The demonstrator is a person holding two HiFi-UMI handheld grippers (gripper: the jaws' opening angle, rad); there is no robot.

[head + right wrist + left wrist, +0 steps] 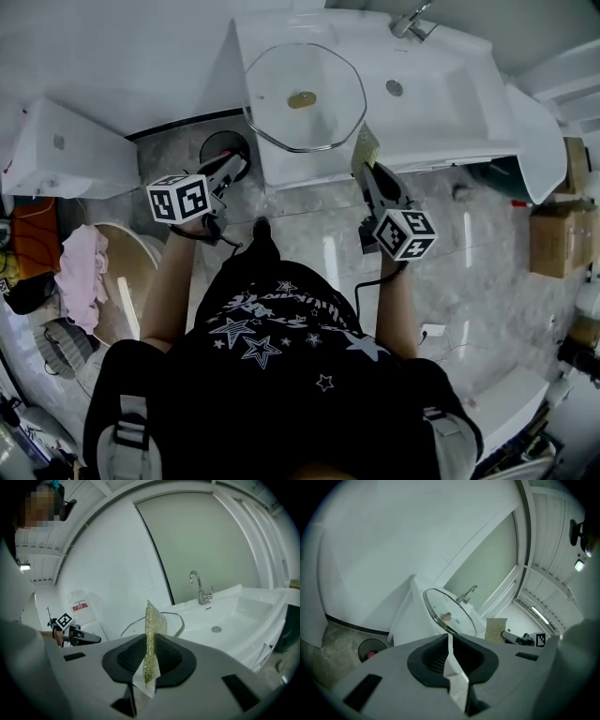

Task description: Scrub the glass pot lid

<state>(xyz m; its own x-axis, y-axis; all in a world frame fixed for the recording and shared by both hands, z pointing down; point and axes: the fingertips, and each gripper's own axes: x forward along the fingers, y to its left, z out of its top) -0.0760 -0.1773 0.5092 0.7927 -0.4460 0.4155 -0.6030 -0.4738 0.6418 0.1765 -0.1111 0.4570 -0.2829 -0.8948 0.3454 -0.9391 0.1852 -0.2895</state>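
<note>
Nearest, a black star-printed shirt [281, 347] is seen, with both forearms held out over a marbled floor [487, 272].

- Left claw [234, 169] [450, 653]: jaws are closed together, with nothing held; only a thin pale slit is seen between the pads. It is held short of the washbasin's near left corner, above a dark round bin [223, 148] [370, 649].
- Right claw [367, 173] [150, 653]: jaws are clamped on a yellow-green scrub pad [365, 148] [152, 630], which is gripped on edge and stands up past the tips. It is held at the near edge of the basin.
- Glass lid [305, 97] [449, 612] [180, 623]: laid flat on the left part of the white washbasin [441, 103], left of the drain hole [395, 87], brownish knob up. Neither claw is touching it.
- Tap [412, 23] [199, 588] is noted at the far right of the basin.
- Pink cloth [80, 262] is noted far left, on the floor side.
</note>
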